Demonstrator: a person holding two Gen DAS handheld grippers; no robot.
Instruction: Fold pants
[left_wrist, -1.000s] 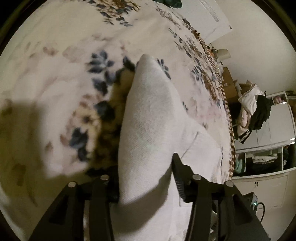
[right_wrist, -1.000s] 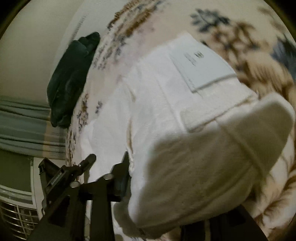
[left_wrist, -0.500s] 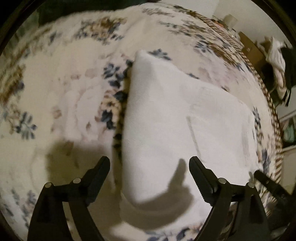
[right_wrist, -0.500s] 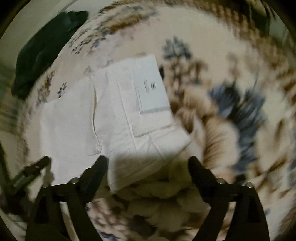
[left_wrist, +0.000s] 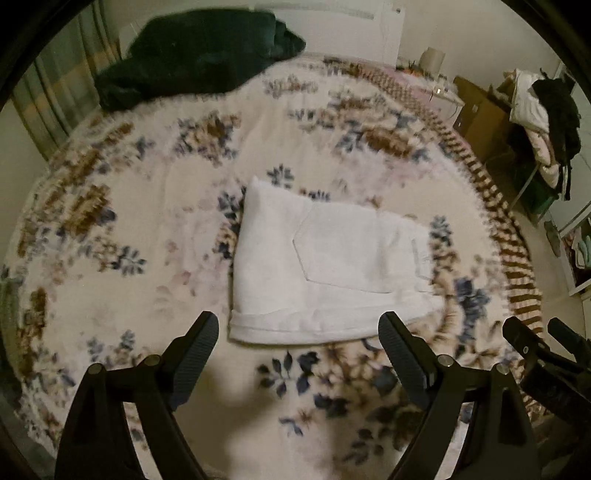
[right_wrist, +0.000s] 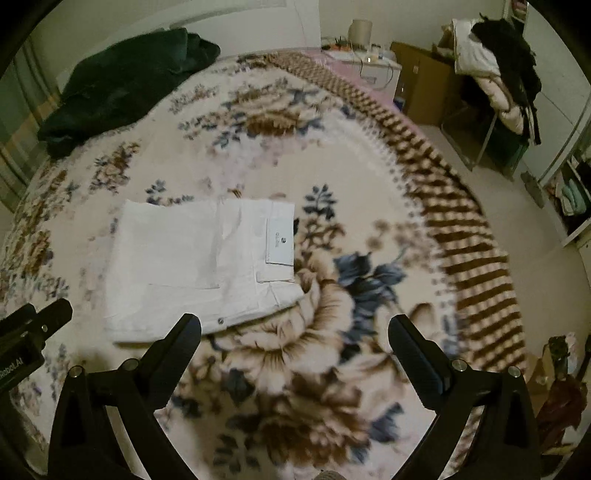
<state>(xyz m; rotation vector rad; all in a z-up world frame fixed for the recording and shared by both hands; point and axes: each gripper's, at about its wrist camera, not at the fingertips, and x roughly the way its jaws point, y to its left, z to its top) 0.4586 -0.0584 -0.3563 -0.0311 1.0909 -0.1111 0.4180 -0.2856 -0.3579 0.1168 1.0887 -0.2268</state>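
Note:
The white pants (left_wrist: 325, 273) lie folded into a flat rectangle on the floral blanket (left_wrist: 147, 206), back pocket up. In the right wrist view the pants (right_wrist: 192, 266) show a white label at the waistband. My left gripper (left_wrist: 298, 334) is open and empty, held above the blanket just short of the fold's near edge. My right gripper (right_wrist: 294, 334) is open and empty, above the blanket to the right of the pants. Nothing touches the pants.
A dark green garment (left_wrist: 195, 55) lies at the far left of the bed. A chair piled with clothes (left_wrist: 546, 110) and a cardboard box (left_wrist: 484, 118) stand beyond the bed's right edge. The blanket's brown striped border (right_wrist: 461, 206) marks that edge.
Both grippers let go of the white pants, opened and pulled back and up. The pants now lie flat and folded on the blanket.

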